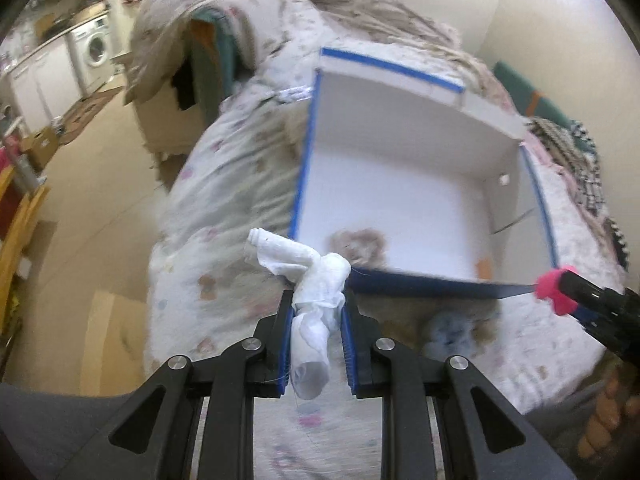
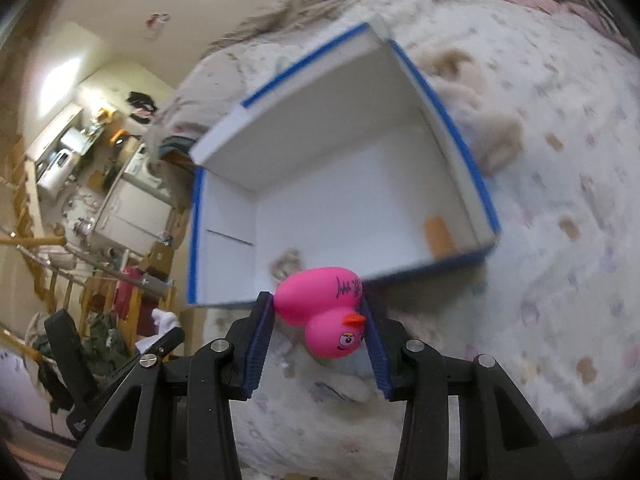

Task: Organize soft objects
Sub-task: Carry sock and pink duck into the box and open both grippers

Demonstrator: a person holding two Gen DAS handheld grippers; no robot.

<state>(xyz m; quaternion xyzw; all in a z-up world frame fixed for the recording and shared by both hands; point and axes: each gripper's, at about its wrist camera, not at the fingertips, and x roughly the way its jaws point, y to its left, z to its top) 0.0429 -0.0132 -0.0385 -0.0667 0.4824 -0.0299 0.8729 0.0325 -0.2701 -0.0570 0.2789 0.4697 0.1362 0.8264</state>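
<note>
Soft objects ride above the bed: left tool (image 1: pixel 316 312) grips a white cloth (image 1: pixel 316 300), right tool (image 2: pixel 320 320) a pink duck (image 2: pixel 324 312), both needing release over the box (image 2: pixel 460 152).

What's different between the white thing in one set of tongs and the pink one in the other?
The white cloth is limp, wrinkled fabric; the pink duck is smooth and rounded, with a face and an orange beak. The cloth is a thin roll and the left tongs are nearly closed on it; the plumper duck keeps the right tongs wider. Both are gripped near the blue-edged box.
</note>
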